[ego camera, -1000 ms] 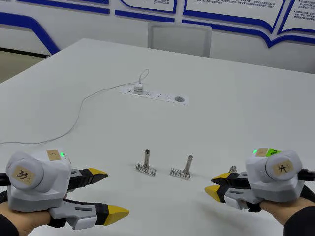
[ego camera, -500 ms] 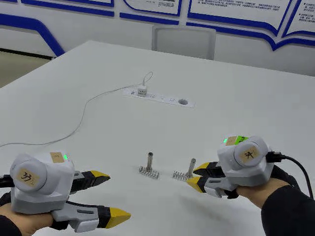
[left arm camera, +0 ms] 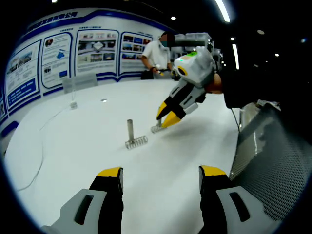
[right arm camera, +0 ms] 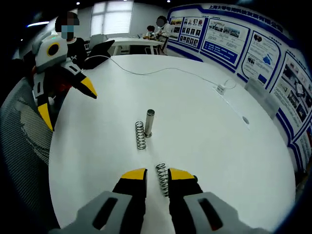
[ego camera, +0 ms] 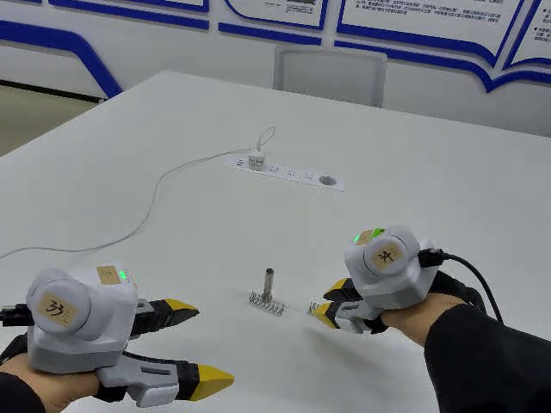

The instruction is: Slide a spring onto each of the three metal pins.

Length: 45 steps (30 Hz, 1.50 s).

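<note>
A short metal pin (ego camera: pixel 269 281) stands upright on the white table (ego camera: pixel 405 198), with a spring (ego camera: pixel 267 302) lying at its foot; both also show in the right gripper view, the pin (right arm camera: pixel 149 122) and the spring (right arm camera: pixel 140 135). My right gripper (ego camera: pixel 331 300) is down at the table just right of them. Its jaws are narrowly open, and a second spring (right arm camera: pixel 162 178) lies loose between the yellow tips of the right gripper (right arm camera: pixel 157 175). That spring (left arm camera: pixel 157 128) rests flat on the table. My left gripper (ego camera: pixel 198 342) hovers wide open at the front left, holding nothing.
A socket strip (ego camera: pixel 288 172) set into the table holds a white charger (ego camera: pixel 256 159), whose cable (ego camera: pixel 155 198) trails off to the left. A grey chair (ego camera: pixel 330 73) stands at the far edge. A mesh chair back (left arm camera: pixel 273 161) is at my side.
My right gripper has moved left across the table to the second spring and now covers the pin beside it. The left gripper has stayed put and open.
</note>
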Motion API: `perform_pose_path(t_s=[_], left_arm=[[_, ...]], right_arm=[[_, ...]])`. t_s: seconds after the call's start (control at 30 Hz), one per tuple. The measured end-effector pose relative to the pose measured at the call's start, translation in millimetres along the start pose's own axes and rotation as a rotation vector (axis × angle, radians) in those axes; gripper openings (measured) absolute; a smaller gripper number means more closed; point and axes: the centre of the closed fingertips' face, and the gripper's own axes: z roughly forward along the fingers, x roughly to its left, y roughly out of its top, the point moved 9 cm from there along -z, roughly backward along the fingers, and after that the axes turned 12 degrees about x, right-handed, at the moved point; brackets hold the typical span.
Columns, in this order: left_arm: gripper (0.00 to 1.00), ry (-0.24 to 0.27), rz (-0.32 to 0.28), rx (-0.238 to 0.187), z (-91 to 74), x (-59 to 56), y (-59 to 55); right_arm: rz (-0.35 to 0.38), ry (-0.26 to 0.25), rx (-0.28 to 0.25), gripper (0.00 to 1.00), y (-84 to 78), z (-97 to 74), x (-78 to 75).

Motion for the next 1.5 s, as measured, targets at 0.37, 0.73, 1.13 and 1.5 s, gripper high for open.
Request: perform_pose_path(t_s=[0.37, 0.73, 1.13, 1.5], left_arm=[[0.64, 0.003, -0.007, -0.007, -1.0, 0.0, -0.3], [0.64, 0.001, -0.007, -0.009, -0.8, -1.1, 0.0], [0.64, 0.003, -0.005, -0.009, -1.2, -1.1, 0.1], [0.64, 0.003, -0.005, -0.009, -1.1, -0.9, 0.0]], right_arm=[[0.001, 0.012, 0.090, 0.18, 2.1, 17.6, 0.0], [0.051, 0.053, 0.154, 0.16, -8.1, 15.0, 7.6], [0.127, 0.112, 0.198, 0.13, -10.9, 11.0, 20.0], [-0.152, 0.081, 0.229, 0.16, -2.0, 11.5, 25.5]])
